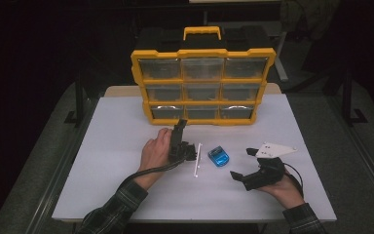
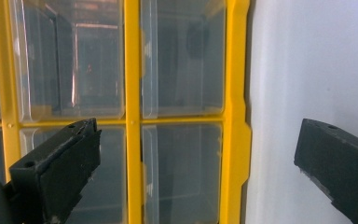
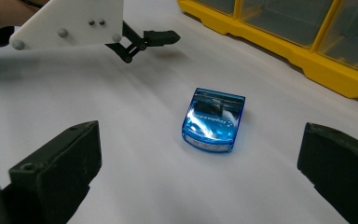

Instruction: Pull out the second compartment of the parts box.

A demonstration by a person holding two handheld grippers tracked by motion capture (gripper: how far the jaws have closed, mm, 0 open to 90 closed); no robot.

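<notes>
Glossy blue plastic box (image 3: 213, 121); clear-drawered yellow plastic organizer (image 1: 203, 53).

One yellow organiser case (image 1: 203, 87) stands in the upper middle of the high view, with nine clear drawers in three rows of three. Lower centre lie one small blue box (image 1: 218, 156) and one white strip (image 1: 198, 159); two grippers, left (image 1: 179, 130) and right (image 1: 242, 164), are held by two hands

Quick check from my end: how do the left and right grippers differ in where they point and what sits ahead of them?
The left gripper points at the yellow organizer, close to its bottom drawer row; the right gripper points across the table toward the blue box. The left gripper's jaws frame clear drawer fronts, while the right gripper's jaws frame the blue box, not touching it. Both are open and hold nothing.
</notes>
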